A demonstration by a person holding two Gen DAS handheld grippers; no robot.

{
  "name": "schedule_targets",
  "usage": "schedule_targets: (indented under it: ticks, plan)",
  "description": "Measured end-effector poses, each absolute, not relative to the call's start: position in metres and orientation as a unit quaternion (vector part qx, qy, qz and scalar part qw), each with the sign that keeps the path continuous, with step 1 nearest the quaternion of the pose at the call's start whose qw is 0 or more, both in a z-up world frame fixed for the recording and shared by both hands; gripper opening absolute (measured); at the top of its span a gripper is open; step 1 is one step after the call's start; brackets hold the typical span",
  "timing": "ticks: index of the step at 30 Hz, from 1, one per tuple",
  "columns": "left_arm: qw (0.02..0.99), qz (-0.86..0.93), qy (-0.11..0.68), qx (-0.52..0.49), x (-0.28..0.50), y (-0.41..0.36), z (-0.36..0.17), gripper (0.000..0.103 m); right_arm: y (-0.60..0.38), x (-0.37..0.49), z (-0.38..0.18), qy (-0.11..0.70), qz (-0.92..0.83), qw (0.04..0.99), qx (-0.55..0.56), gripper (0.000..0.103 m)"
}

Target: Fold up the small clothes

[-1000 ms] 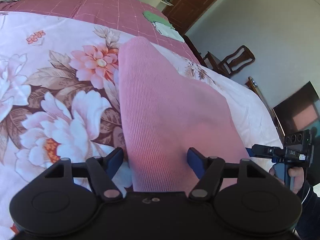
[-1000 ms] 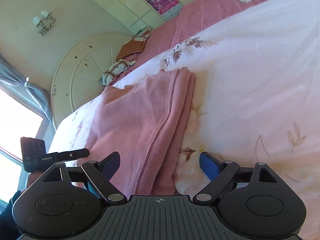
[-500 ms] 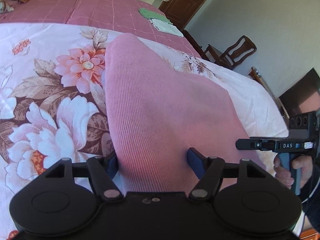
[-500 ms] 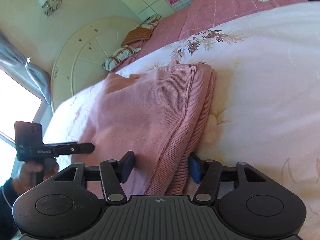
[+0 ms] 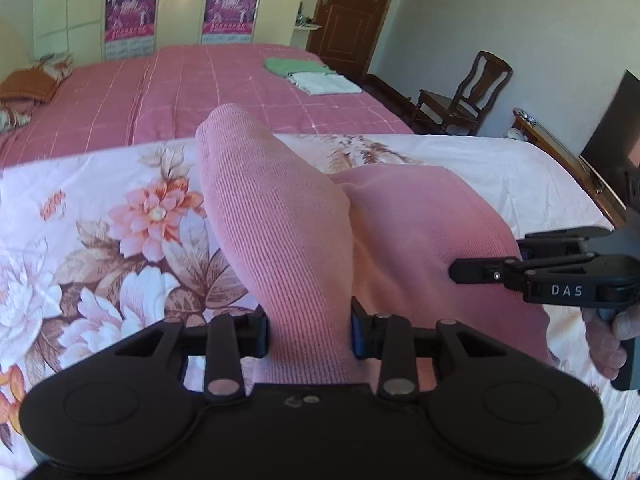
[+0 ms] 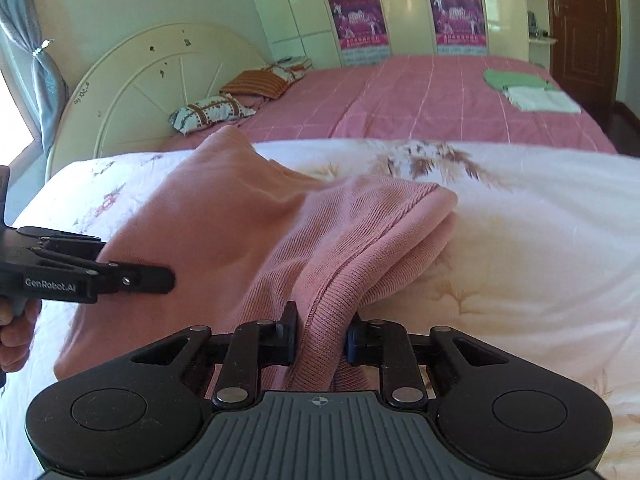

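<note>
A pink ribbed knit garment [image 5: 280, 232] lies folded lengthwise on the floral bedspread [image 5: 100, 232]. My left gripper [image 5: 310, 330] has its jaws closing on the near left end of the garment, pads pressing a bunched ridge of cloth. My right gripper [image 6: 320, 338] has its jaws closing on the near right end, pinching the layered hem of the pink garment [image 6: 360, 232]. Both near ends rise off the bed. The right gripper [image 5: 520, 270] also shows at the right of the left wrist view, and the left gripper [image 6: 132, 276] at the left of the right wrist view.
A pink checked bed [image 6: 420, 100] lies beyond, with a folded green cloth [image 5: 296, 66] and a folded white cloth [image 5: 324, 83] on it. Pillows [image 6: 212, 114] sit by the round headboard [image 6: 132, 92]. A wooden chair [image 5: 468, 92] stands at the right wall.
Both grippers went from wide open around the garment's near edge to pinched on it. Both have lifted and rolled level, raising the near ends of the cloth.
</note>
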State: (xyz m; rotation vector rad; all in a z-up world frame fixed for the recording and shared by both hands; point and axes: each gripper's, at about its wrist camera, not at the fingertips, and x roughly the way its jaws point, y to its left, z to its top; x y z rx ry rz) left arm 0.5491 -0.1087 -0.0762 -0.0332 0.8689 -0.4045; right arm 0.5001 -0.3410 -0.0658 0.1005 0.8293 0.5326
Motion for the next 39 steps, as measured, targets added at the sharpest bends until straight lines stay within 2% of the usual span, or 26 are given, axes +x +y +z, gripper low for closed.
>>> schedule_targets:
  ticks: [8, 19, 28, 34, 36, 39]
  plan:
    - [0.893, -0.228, 0.389, -0.017, 0.516, -0.083, -0.052, 0.033, -0.299, 0.465, -0.022, 0.370, 0.245, 0.896, -0.026, 0.021]
    - [0.896, -0.216, 0.387, -0.007, 0.472, 0.054, -0.025, 0.033, -0.170, 0.418, 0.006, 0.351, 0.252, 0.900, -0.054, 0.021]
    - [0.892, -0.156, 0.423, -0.022, 0.442, 0.196, -0.039, 0.033, -0.024, 0.414, -0.026, 0.364, 0.314, 0.877, -0.024, 0.021]
    - [0.882, -0.137, 0.443, -0.080, 0.435, 0.243, -0.078, 0.034, 0.024, 0.413, -0.066, 0.399, 0.326, 0.857, -0.013, 0.021]
    - [0.882, -0.134, 0.440, -0.101, 0.433, 0.249, -0.088, 0.036, 0.025, 0.414, -0.081, 0.412, 0.312, 0.856, -0.015, 0.021]
    - [0.882, -0.127, 0.437, -0.125, 0.433, 0.261, -0.098, 0.049, 0.010, 0.423, -0.099, 0.443, 0.300, 0.845, 0.017, 0.022]
